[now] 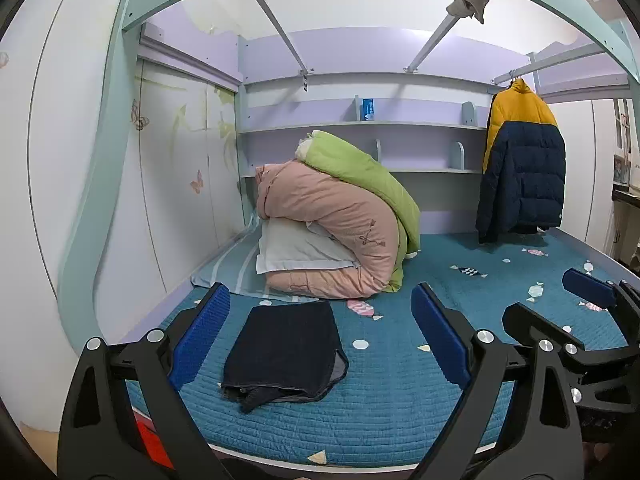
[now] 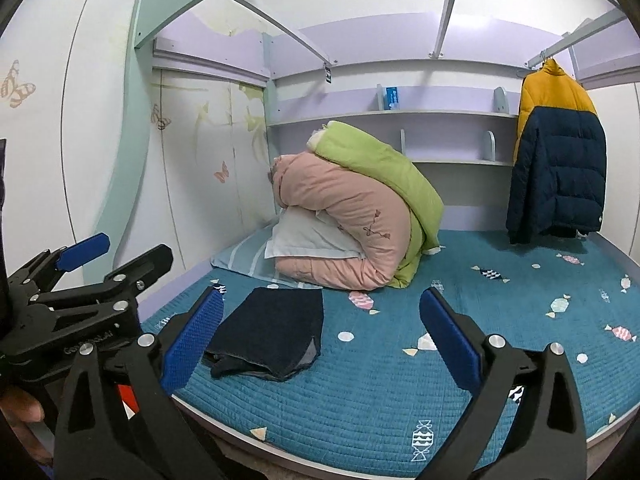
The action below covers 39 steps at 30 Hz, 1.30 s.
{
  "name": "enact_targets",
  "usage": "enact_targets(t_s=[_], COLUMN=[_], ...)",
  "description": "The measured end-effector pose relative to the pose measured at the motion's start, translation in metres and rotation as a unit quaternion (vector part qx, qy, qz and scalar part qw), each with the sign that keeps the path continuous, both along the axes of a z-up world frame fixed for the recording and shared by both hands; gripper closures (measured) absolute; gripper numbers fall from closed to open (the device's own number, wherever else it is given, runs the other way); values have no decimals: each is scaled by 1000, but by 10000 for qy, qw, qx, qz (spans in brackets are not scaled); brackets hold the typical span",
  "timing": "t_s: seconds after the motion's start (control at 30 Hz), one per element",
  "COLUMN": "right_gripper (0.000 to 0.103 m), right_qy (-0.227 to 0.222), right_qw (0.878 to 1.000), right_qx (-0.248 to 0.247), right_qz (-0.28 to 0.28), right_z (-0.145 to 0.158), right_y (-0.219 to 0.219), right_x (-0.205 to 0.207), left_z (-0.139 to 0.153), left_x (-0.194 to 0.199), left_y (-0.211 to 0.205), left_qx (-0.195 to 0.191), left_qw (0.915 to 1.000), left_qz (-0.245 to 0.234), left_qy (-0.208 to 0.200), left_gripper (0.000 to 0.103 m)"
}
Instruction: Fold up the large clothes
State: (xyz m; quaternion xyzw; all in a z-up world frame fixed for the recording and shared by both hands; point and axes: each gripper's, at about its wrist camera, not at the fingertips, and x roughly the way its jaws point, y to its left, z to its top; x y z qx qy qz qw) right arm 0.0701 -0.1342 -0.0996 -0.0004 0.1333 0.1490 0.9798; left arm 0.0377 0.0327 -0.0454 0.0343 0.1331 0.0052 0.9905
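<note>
A dark navy garment (image 1: 285,354) lies folded into a compact rectangle on the teal quilted bed (image 1: 400,400), near its front edge. It also shows in the right wrist view (image 2: 269,330). My left gripper (image 1: 320,336) is open and empty, held above the bed with the garment between its blue pads. My right gripper (image 2: 320,334) is open and empty, just right of the garment. The right gripper also shows at the right edge of the left wrist view (image 1: 560,300). The left gripper also shows at the left edge of the right wrist view (image 2: 116,256).
A rolled pink and green duvet (image 1: 340,224) with a white pillow (image 1: 296,250) sits at the back of the bed. A yellow and navy puffer jacket (image 1: 520,164) hangs from a rail at the right. Shelves (image 1: 360,126) line the back wall; wardrobe doors (image 1: 180,180) stand at left.
</note>
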Motion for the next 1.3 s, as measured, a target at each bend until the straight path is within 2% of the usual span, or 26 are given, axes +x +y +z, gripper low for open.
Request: enact_targets(t_s=[0.3,1.3], right_gripper=[8,8], right_qy=[-107,-47], right_qw=[9999,10000], right_qx=[-29,-16], right_qz=[-39,-8], right_z=[4,2], right_y=[1,1], right_x=[0,2], left_z=[0,-4], left_x=[3,5], left_y=[0,-5], left_qx=[-28,-45], left_qw=[10000,9998], left_qz=[36,197], left_qy=[-14,-35], left_gripper=[8,8])
